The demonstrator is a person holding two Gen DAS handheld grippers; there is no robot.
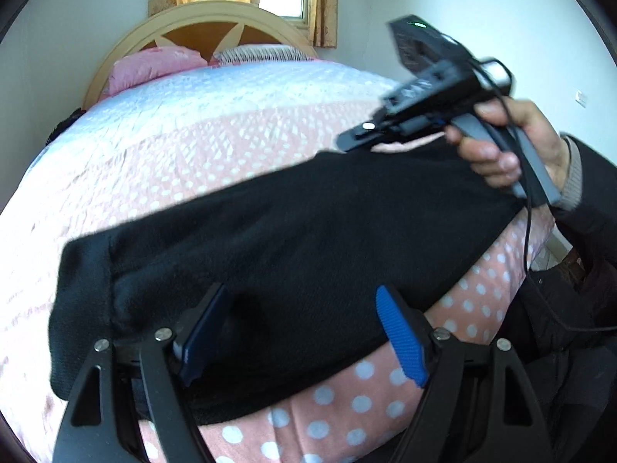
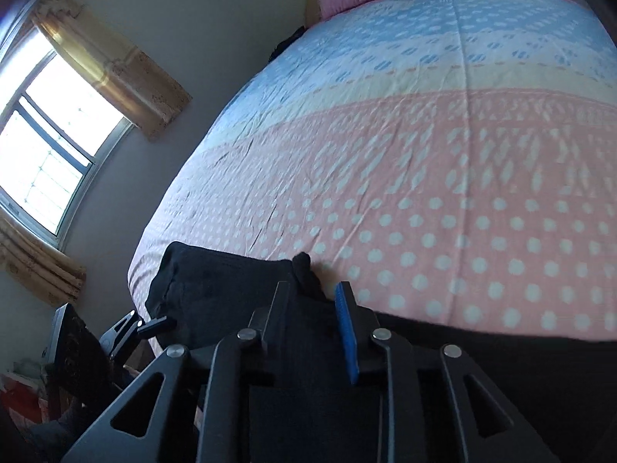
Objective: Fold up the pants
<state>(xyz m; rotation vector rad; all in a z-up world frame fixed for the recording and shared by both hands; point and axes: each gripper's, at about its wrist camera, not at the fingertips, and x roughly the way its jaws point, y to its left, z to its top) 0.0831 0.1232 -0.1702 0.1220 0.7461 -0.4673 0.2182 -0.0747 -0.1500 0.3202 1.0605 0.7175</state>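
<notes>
Bedroom setting: a bed (image 1: pixel 162 146) with a dotted pink-and-blue cover fills both views, its wooden headboard (image 1: pixel 216 19) against a white wall below a curtained window (image 2: pixel 50 146).

The pants (image 1: pixel 293 239) are black and lie folded into a long band across the near part of the bed, close to its front edge. In the left wrist view the band runs from lower left to upper right, with a doubled hem edge at its left end.

The left gripper (image 1: pixel 304 328) sits at the band's near edge. Its fingers (image 1: pixel 401 335) stand wide apart over the cloth, one on each side of a stretch of fabric, and do not press it.

The right gripper (image 2: pixel 312 308) is at the opposite end of the band. Its fingers (image 2: pixel 347 332) are set narrowly, with a small raised fold of black cloth at their tips; whether the pads clamp that fold cannot be told from the views. In the left wrist view this tool appears at upper right, held in the person's hand (image 1: pixel 513 142), a dark sleeve behind it.

Two pillows, one pink (image 1: pixel 154 65), rest at the headboard.
</notes>
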